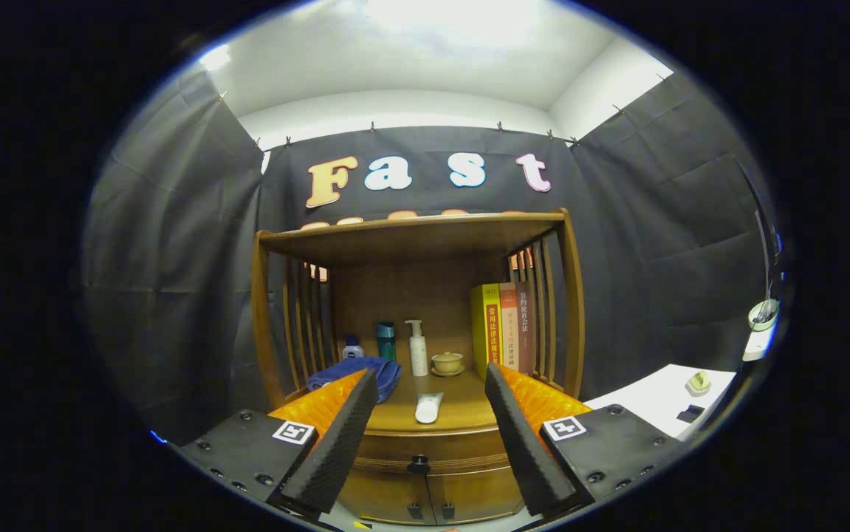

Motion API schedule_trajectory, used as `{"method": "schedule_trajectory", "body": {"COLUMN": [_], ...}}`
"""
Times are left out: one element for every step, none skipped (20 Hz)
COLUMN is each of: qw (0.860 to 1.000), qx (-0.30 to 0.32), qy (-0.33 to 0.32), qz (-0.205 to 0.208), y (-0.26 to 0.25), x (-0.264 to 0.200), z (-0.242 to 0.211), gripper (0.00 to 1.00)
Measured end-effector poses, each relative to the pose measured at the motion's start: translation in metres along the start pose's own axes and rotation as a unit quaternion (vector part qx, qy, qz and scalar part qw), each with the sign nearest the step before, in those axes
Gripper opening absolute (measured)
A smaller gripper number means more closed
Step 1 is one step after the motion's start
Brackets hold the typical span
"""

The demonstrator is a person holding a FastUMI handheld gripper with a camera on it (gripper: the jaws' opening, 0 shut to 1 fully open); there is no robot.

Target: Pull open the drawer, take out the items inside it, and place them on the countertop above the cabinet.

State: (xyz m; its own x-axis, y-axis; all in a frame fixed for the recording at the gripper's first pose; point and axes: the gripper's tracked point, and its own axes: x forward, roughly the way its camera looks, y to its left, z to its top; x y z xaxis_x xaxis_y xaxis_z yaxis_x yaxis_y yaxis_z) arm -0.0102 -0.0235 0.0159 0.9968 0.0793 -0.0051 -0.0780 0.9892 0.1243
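A wooden cabinet (565,295) stands straight ahead against the booth wall. Its drawer (395,449) is closed, with a black knob (418,464) on the front, low between my fingers. My gripper (432,372) is open, held back from the cabinet, with nothing between the fingers. On the countertop (461,414) above the drawer a white tube (427,408) lies near the front edge. A folded blue cloth (380,367) rests just beyond my left finger (336,436). The drawer's inside is hidden.
At the back of the countertop stand a small white bottle (352,347), a teal bottle (386,338), a white pump bottle (417,349), a cup on a saucer (447,363) and upright books (502,329). Two small doors (461,495) sit under the drawer. A white table (653,395) lies right.
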Motion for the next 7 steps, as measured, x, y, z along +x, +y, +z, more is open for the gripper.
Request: {"method": "schedule_trajectory", "body": {"qw": [1.0, 1.0, 1.0, 1.0, 1.0, 1.0, 1.0], "qx": [-0.002, -0.004, -0.005, -0.005, -0.006, -0.009, -0.012], "qy": [0.001, 0.003, 0.004, 0.005, 0.008, 0.01, 0.012], "qz": [-0.003, -0.006, -0.01, -0.012, -0.012, -0.01, -0.008], "y": [-0.003, -0.006, -0.008, -0.007, -0.004, -0.002, 0.0], "x": [0.0, 0.001, 0.002, 0.003, 0.002, 0.003, 0.004], "z": [-0.001, -0.003, -0.005, -0.007, -0.01, -0.013, -0.015], "gripper": [0.97, 0.97, 0.97, 0.97, 0.97, 0.97, 0.97]}}
